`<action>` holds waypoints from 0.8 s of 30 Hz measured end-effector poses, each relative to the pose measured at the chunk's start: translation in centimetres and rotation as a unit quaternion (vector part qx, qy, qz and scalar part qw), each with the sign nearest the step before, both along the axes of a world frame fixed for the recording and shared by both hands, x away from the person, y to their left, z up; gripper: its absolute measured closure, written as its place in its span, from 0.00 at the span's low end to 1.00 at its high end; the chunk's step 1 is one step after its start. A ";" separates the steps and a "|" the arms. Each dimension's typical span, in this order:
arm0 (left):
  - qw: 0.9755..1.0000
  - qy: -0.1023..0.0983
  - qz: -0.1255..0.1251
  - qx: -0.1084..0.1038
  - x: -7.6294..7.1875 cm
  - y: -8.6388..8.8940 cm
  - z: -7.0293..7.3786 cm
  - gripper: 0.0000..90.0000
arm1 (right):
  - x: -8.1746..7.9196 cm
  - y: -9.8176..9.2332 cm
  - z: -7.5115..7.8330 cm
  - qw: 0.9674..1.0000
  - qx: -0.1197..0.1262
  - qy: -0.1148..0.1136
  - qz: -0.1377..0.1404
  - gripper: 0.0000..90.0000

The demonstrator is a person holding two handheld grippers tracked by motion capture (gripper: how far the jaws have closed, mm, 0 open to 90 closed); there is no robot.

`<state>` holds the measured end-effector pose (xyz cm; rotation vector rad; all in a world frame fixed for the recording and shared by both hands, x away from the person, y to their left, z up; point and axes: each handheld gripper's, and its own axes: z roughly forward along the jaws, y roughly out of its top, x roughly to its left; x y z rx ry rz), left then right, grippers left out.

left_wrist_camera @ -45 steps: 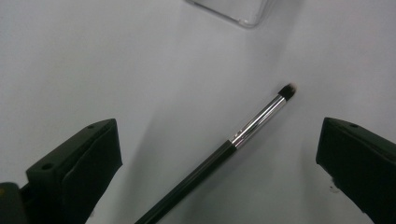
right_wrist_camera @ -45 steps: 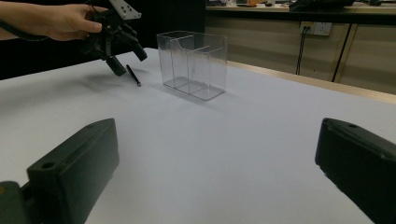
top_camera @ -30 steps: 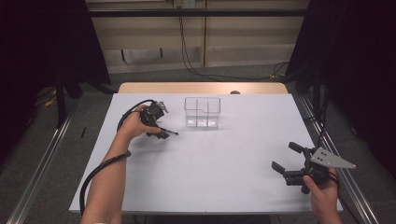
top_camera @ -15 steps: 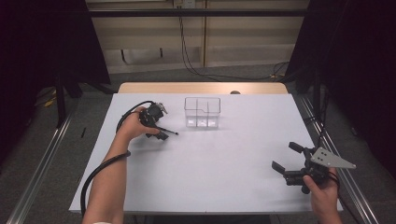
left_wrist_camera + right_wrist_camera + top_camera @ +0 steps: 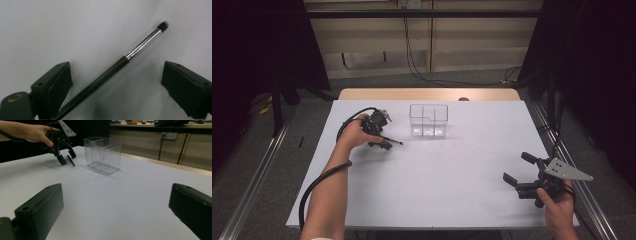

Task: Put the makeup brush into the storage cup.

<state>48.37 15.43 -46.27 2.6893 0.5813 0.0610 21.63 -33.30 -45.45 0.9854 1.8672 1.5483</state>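
Observation:
A slim makeup brush [image 5: 140, 46] with a black handle, silver ferrule and dark bristles lies flat on the white table [image 5: 437, 190]. My left gripper [image 5: 381, 140] hovers over the brush [image 5: 394, 142], pointing down. Its jaws have just been closing and straddle the handle without pressing on it. A clear plastic organiser box [image 5: 428, 120] with compartments stands just right of it. My right gripper [image 5: 518, 167] rests open near the table's right front edge with nothing between its jaws. In the right gripper view the far left gripper [image 5: 65, 155], brush [image 5: 70, 160] and box [image 5: 102, 155] appear.
The table's far edge is bare wood [image 5: 427, 94] with a small dark knob [image 5: 463, 99]. Metal floor rails [image 5: 257, 170] run along both sides. The left gripper's cable [image 5: 319, 180] trails beside the left forearm.

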 end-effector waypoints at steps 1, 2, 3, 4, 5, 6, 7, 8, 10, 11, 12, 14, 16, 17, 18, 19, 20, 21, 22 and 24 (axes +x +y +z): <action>1.000 -0.001 -0.004 0.003 0.0 0.1 0.2 0.22 | 0.0 0.0 0.0 1.000 -0.001 0.000 0.000 0.00; 1.000 0.000 -0.003 -0.002 -0.1 0.1 0.2 0.26 | 0.0 0.0 0.0 1.000 -0.001 0.000 0.000 0.00; 1.000 0.000 -0.007 -0.004 -0.1 0.2 0.4 0.30 | 0.0 0.0 0.0 1.000 -0.001 0.000 0.000 0.00; 1.000 0.000 -0.008 -0.006 -0.2 0.2 0.4 0.36 | 0.0 0.0 0.0 1.000 -0.001 0.000 0.000 0.00; 1.000 0.001 -0.012 -0.007 -0.2 0.3 0.5 0.40 | 0.0 0.0 0.0 1.000 -0.001 0.000 0.000 0.00; 1.000 0.001 -0.016 -0.006 -0.2 0.4 0.6 0.43 | 0.0 0.0 0.0 1.000 -0.002 0.000 0.001 0.00; 1.000 0.002 -0.012 -0.011 -0.3 0.4 0.6 0.47 | 0.0 0.0 0.0 1.000 -0.002 0.000 0.000 0.00; 1.000 0.001 -0.013 -0.010 -0.4 0.4 0.6 0.50 | 0.0 0.0 0.0 1.000 -0.001 0.000 0.001 0.00; 1.000 0.003 -0.012 -0.004 -0.4 0.3 0.7 0.55 | 0.0 0.0 0.0 1.000 -0.001 0.000 0.001 0.00; 1.000 0.007 -0.007 0.000 -0.4 0.2 0.8 0.61 | 0.0 0.0 0.0 1.000 -0.001 0.000 0.001 0.00; 1.000 0.011 -0.003 0.003 -0.4 0.1 0.9 0.65 | 0.0 0.0 0.0 1.000 -0.001 0.000 0.000 0.00; 1.000 0.014 -0.003 0.011 -0.4 -0.1 1.0 0.73 | 0.0 0.0 0.0 1.000 -0.001 0.001 0.000 0.00; 1.000 0.023 -0.005 0.015 -0.4 -0.2 1.1 0.79 | 0.0 0.0 0.0 1.000 -0.001 0.001 0.000 0.00; 1.000 0.024 -0.004 0.015 -0.4 -0.3 1.1 0.82 | 0.0 0.0 0.0 1.000 -0.001 0.001 0.001 0.00; 1.000 0.026 -0.003 0.016 -0.5 -0.3 1.1 0.86 | 0.0 0.0 0.0 1.000 -0.001 0.001 0.000 0.00; 0.999 0.031 -0.001 0.014 -0.5 -0.3 1.1 0.89 | 0.0 0.0 0.0 1.000 -0.001 0.001 0.000 0.00; 0.999 0.031 -0.001 0.014 -0.5 -0.3 1.1 0.93 | 0.0 0.0 0.0 1.000 -0.001 0.001 0.001 0.00; 0.999 0.034 0.001 0.015 -0.5 -0.3 1.1 0.93 | 0.0 0.0 0.0 1.000 -0.001 0.001 0.001 0.00; 0.999 0.037 0.005 0.014 -0.5 -0.3 1.1 0.93 | 0.0 0.0 0.0 1.000 -0.001 0.001 0.000 0.00; 0.999 0.040 0.016 0.010 -0.5 -0.4 1.0 0.93 | 0.0 0.0 0.0 1.000 -0.001 0.000 0.000 0.00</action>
